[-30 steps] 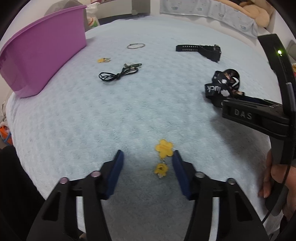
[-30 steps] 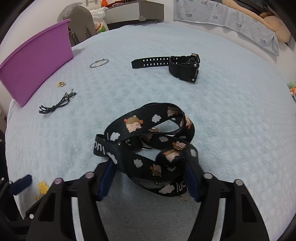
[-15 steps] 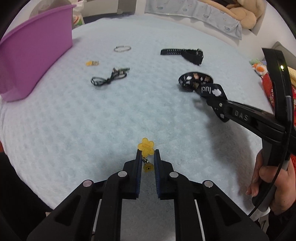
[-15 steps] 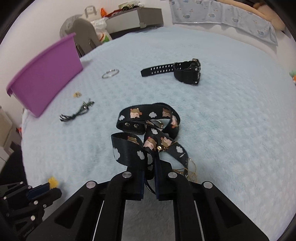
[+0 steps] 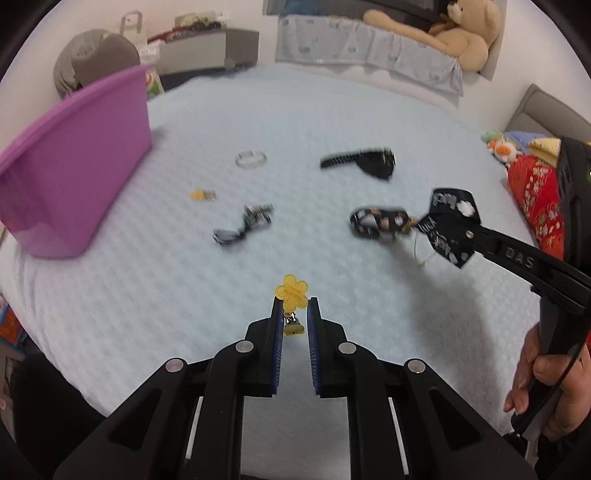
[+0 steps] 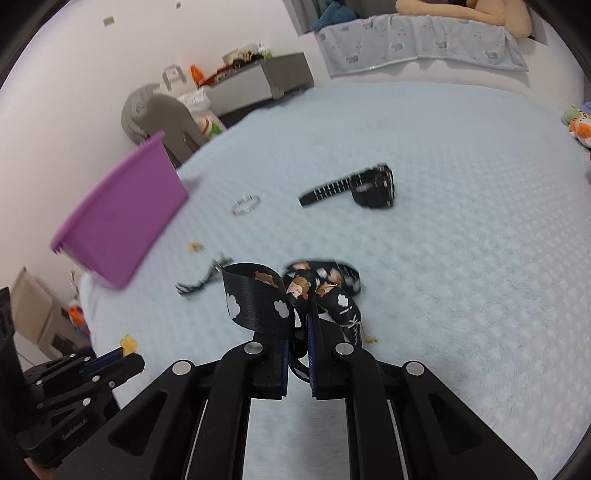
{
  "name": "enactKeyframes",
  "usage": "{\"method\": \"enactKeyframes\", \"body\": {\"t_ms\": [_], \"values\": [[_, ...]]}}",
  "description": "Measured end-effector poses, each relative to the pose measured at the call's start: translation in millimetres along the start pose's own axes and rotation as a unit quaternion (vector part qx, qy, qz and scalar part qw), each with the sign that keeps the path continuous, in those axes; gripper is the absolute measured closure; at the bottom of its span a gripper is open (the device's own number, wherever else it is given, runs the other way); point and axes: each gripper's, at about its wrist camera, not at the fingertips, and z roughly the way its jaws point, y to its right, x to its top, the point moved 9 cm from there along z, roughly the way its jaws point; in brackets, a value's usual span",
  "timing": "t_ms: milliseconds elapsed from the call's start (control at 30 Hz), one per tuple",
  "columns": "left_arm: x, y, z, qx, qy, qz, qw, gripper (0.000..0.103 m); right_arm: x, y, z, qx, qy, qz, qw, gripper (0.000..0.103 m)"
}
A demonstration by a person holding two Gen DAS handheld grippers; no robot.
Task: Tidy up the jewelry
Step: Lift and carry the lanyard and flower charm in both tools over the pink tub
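Note:
My left gripper [image 5: 294, 306] is shut on a yellow flower charm [image 5: 291, 290] and holds it above the pale blue bedspread [image 5: 147, 295]. My right gripper [image 6: 297, 314] is shut on a black cartoon-print lanyard [image 6: 258, 302]; the lanyard's far loop [image 5: 376, 221] hangs down to the bedspread. The right gripper also shows in the left wrist view [image 5: 454, 229]. A purple bin [image 5: 70, 177] stands at the left. A black watch [image 6: 365, 186], a silver ring [image 6: 246, 204], a black cord [image 5: 243, 225] and a small yellow charm [image 5: 202, 194] lie on the bedspread.
A teddy bear [image 5: 450, 33] and a blue cloth lie at the far edge. Soft toys and a red cloth [image 5: 535, 199] sit at the right. A grey fan and a shelf stand behind the bin.
Both grippers closed on their items and have lifted up. The yellow charm is off the bedspread. The lanyard rises with the right gripper, and its loop trails below.

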Motion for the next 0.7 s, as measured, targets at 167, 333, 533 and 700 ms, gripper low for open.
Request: {"method": "enactKeyframes", "body": {"t_ms": [167,333,533,700], "values": [[31.5,-23.4,-22.5,0.012,0.032,-0.008,0.9994,0.090,23.1,-21.0,-20.4,0.018,0.031,0.018,0.999,0.095],[54.9,-39.1,-38.6,0.004,0.038,-0.006,0.9992,0.090,49.1,-50.1,-39.2,0.033,0.055,0.013,0.998,0.095],[78.6,-63.7,-58.3,0.000,0.045,-0.003,0.9990,0.090,84.8,-91.7,-58.8,0.057,0.078,0.001,0.995,0.095],[102.2,-93.7,-76.9,0.005,0.057,-0.013,0.9983,0.090,117.1,-132.7,-69.8,0.078,0.095,-0.014,0.992,0.095]]}}
